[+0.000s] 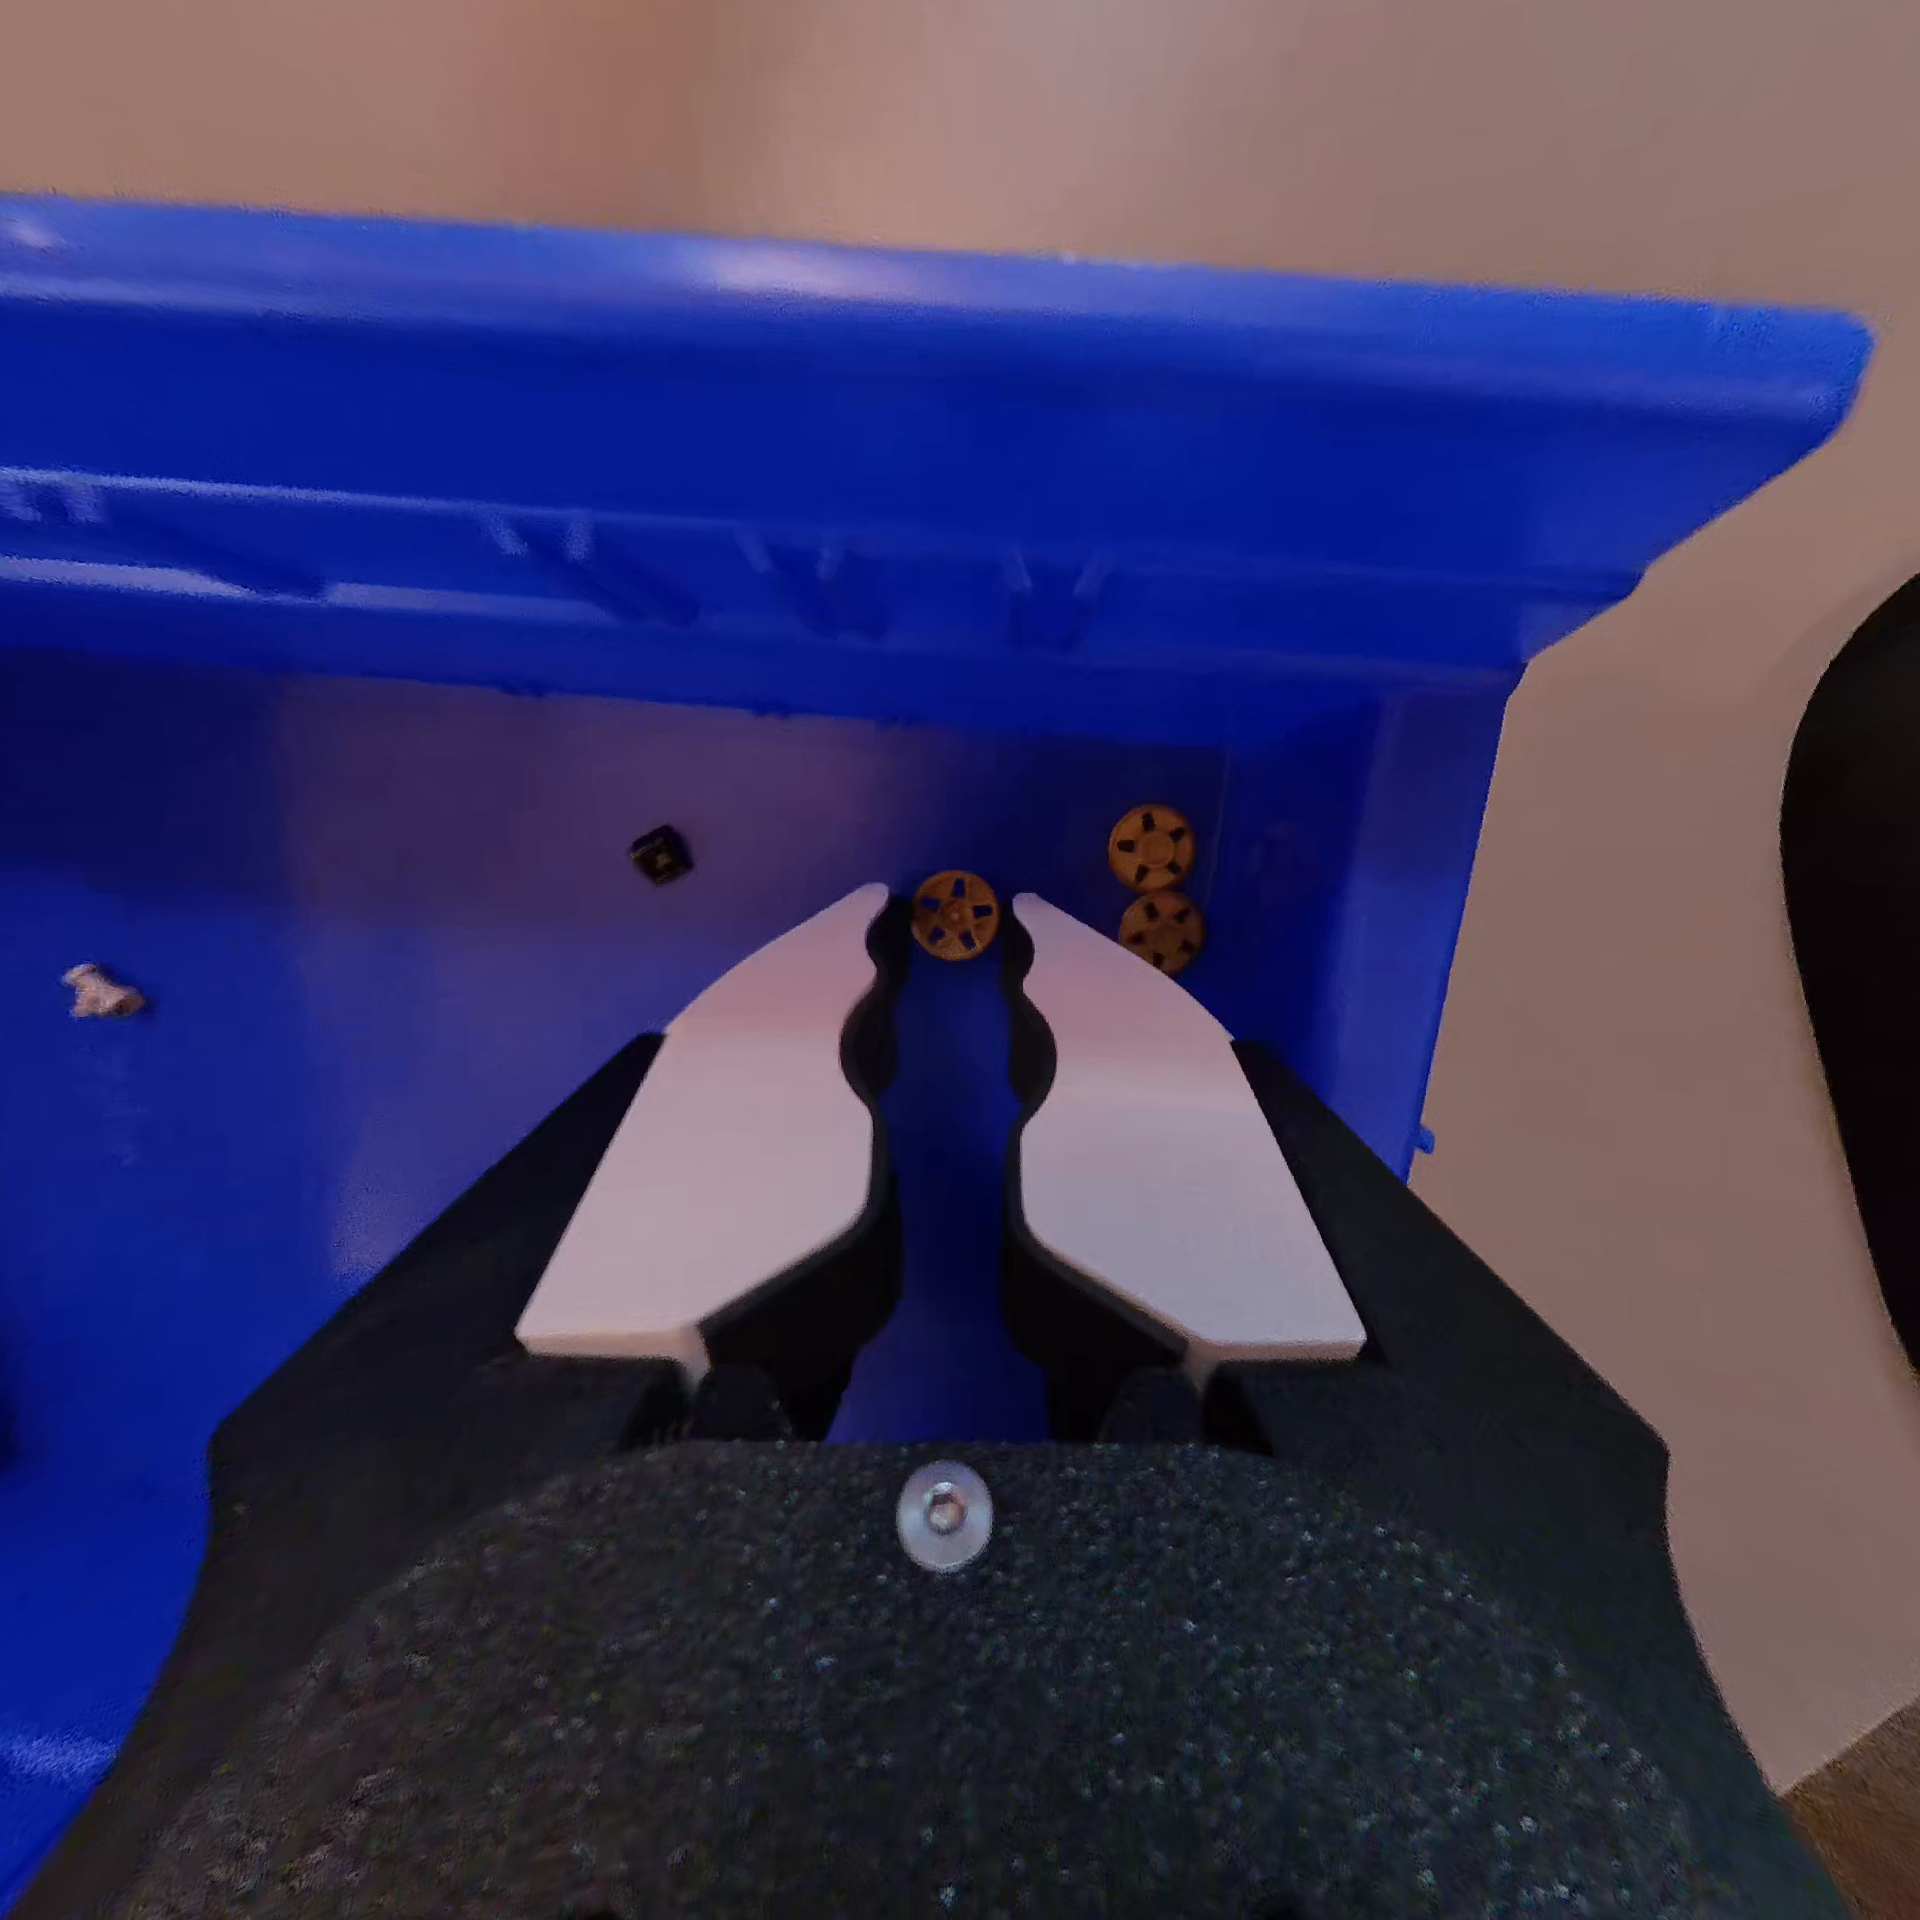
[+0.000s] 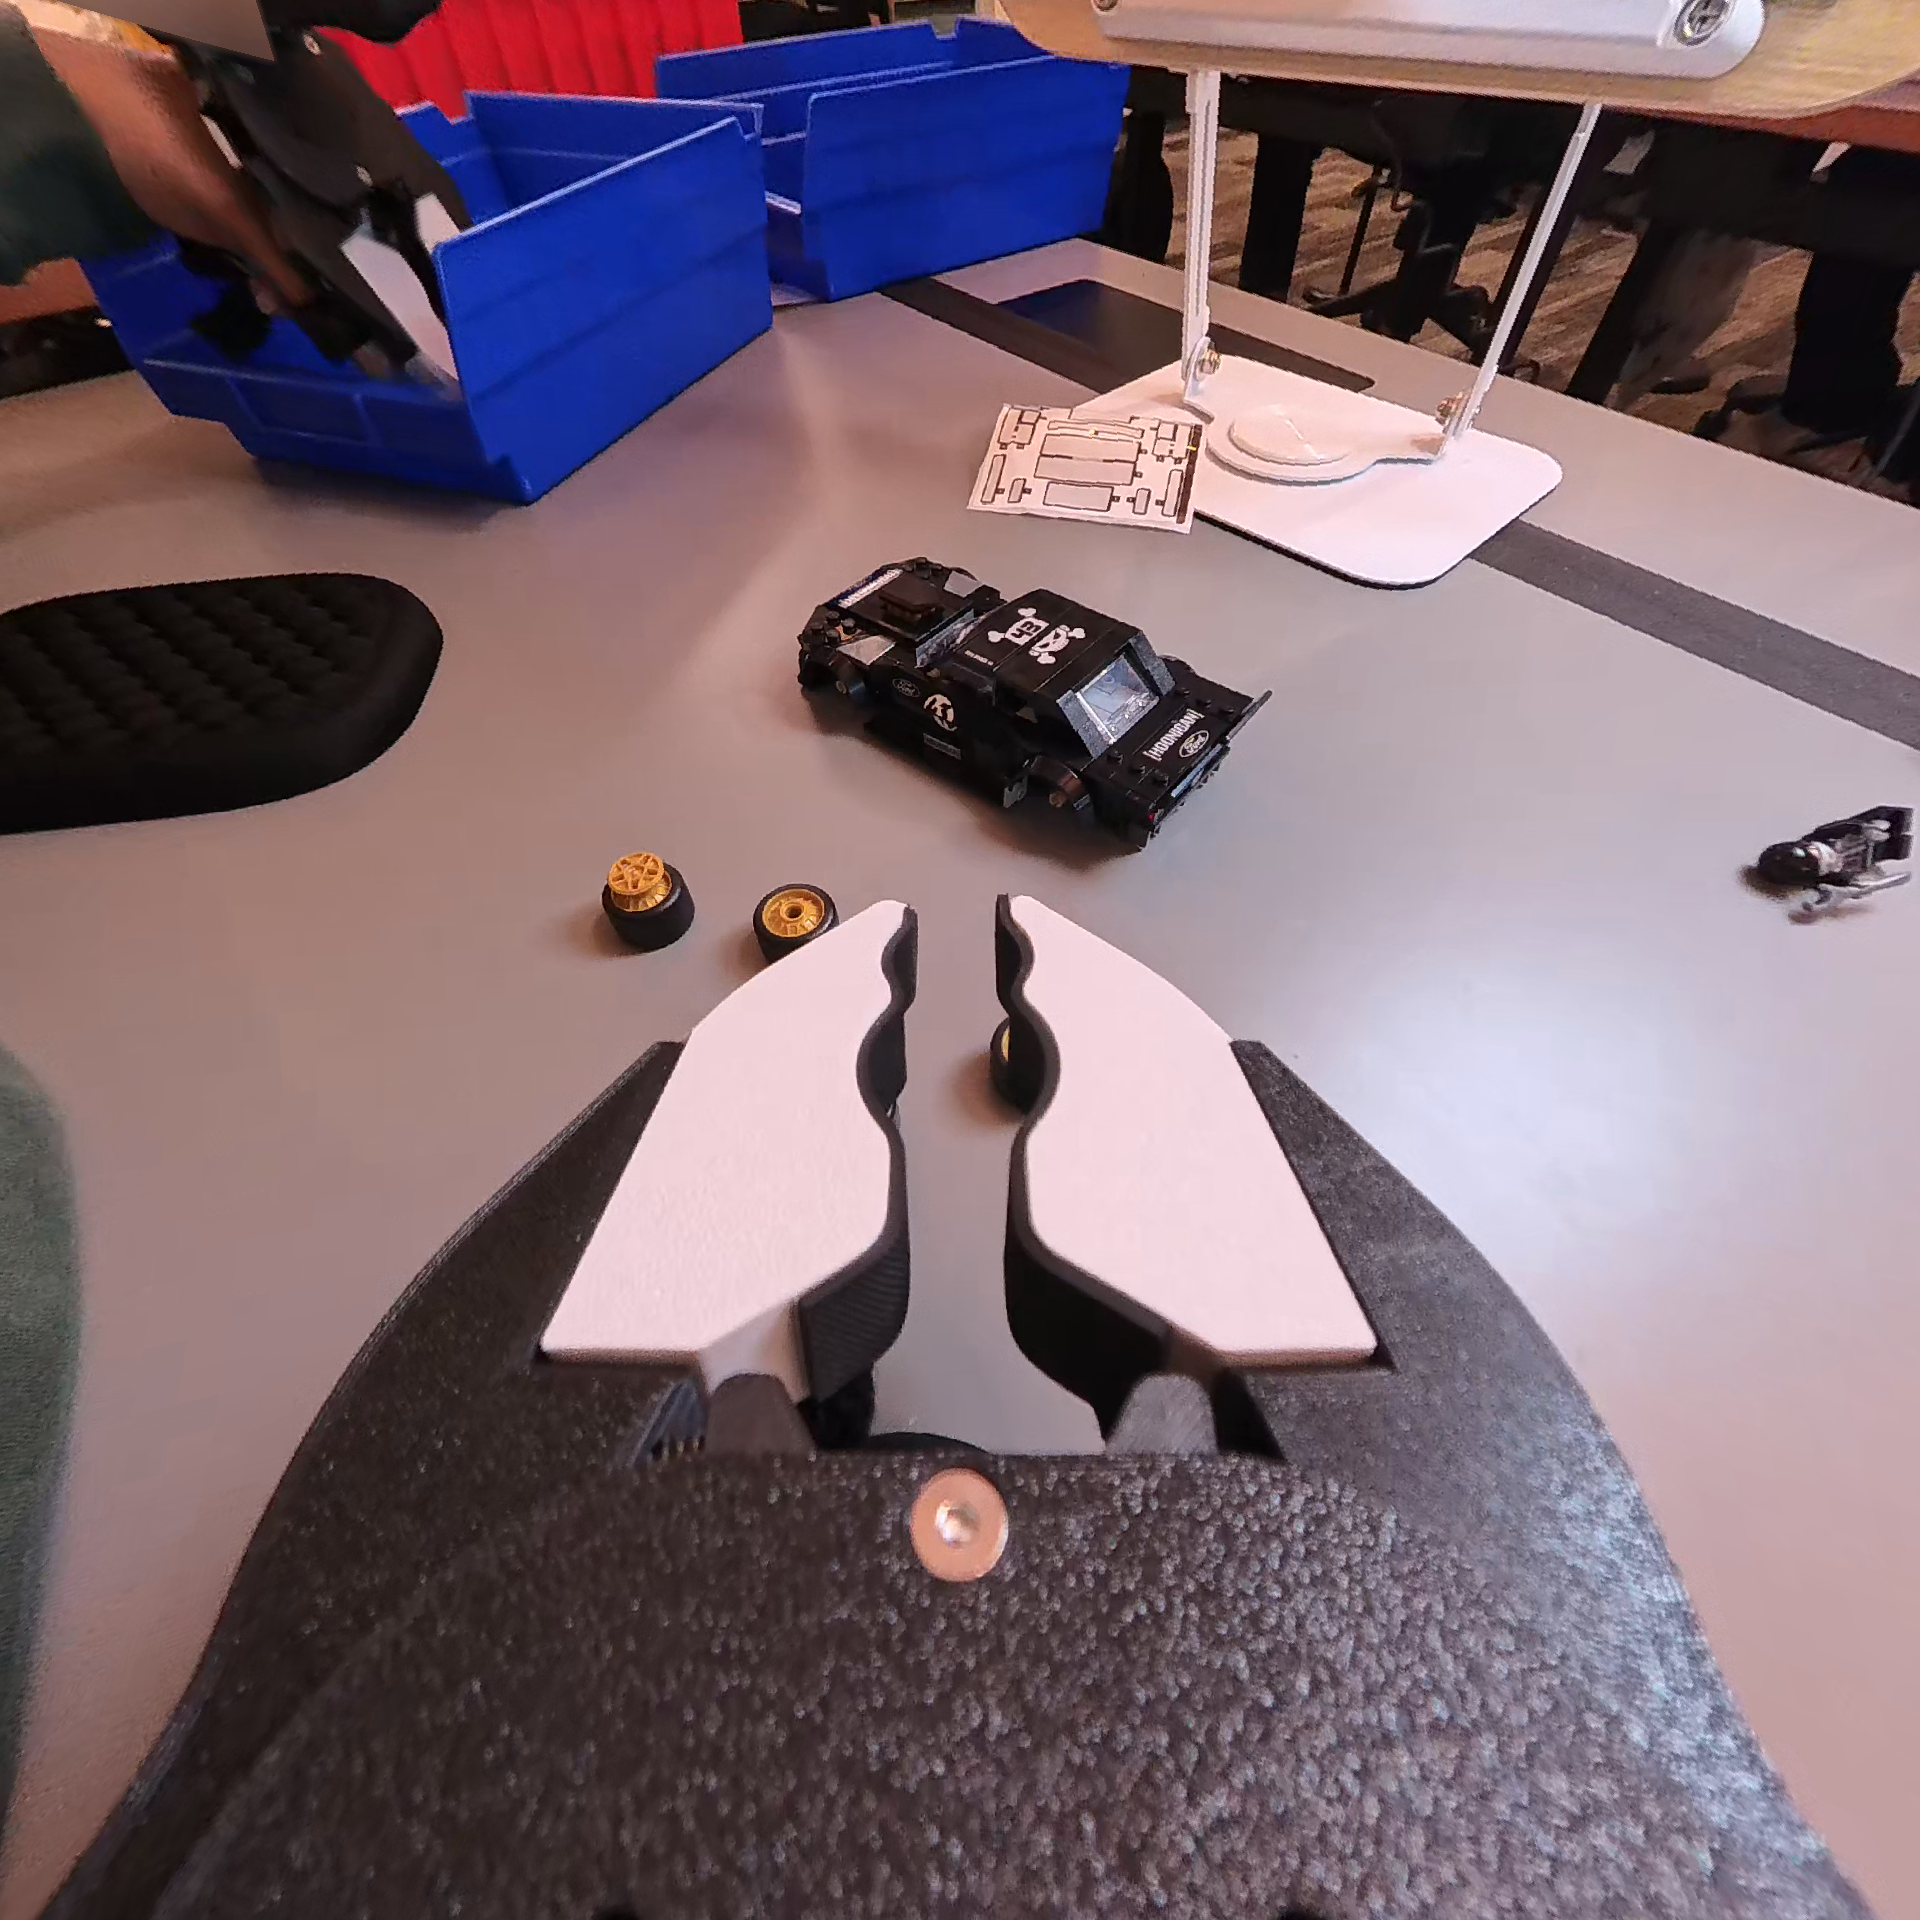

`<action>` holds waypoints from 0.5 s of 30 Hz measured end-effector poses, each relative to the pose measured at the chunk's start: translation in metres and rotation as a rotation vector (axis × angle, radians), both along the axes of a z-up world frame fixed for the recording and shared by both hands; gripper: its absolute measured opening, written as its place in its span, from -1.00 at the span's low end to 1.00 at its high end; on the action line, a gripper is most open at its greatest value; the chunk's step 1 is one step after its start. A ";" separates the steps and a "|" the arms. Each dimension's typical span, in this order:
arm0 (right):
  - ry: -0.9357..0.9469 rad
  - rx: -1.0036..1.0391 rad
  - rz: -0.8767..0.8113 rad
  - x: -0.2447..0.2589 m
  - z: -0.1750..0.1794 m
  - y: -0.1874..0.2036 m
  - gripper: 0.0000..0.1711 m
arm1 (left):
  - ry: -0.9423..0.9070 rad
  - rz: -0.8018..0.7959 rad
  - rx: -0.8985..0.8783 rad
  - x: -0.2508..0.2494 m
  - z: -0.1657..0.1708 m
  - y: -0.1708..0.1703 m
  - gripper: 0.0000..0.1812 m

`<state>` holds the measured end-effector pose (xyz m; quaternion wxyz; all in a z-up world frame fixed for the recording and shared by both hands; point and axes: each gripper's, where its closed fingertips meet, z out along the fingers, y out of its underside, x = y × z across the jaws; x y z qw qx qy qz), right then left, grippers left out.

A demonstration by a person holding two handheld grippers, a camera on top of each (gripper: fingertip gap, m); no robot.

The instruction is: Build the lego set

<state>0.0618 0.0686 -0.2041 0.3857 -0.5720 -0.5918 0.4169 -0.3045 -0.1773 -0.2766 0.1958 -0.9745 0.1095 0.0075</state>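
Observation:
My left gripper [image 1: 954,906] is down inside a blue bin [image 1: 935,416]. It is open, with its tips close on either side of a gold wheel hub [image 1: 954,914] on the bin floor. Two more gold hubs [image 1: 1151,847] lie just to the right. My right gripper [image 2: 956,914] is open and empty, low over the grey table [image 2: 1455,1039]. A black Lego car [image 2: 1029,696] stands beyond it. Two tyres with gold hubs [image 2: 646,899] [image 2: 795,920] lie left of its tips. A third tyre [image 2: 1006,1060] is partly hidden under its right finger.
A small black piece [image 1: 661,854] and a grey bit [image 1: 101,989] lie in the bin. The table holds two blue bins [image 2: 582,312] [image 2: 935,156], a black mat [image 2: 197,696], a sticker sheet [image 2: 1091,473], a white stand base [image 2: 1371,468] and a small black assembly [image 2: 1839,857]. The left gripper's tips are roughly 45 cm from the right gripper's.

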 end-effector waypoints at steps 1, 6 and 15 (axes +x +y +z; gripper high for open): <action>0.002 0.003 -0.002 0.001 0.001 0.001 -0.84 | 0.022 0.013 0.015 -0.004 0.008 -0.001 -0.81; 0.016 0.031 -0.039 0.007 0.006 0.015 -0.84 | 0.214 0.035 0.188 -0.002 0.098 0.012 -0.82; 0.046 0.044 -0.089 0.016 0.006 0.027 -0.83 | 0.037 -0.459 0.339 0.201 0.128 0.127 -0.82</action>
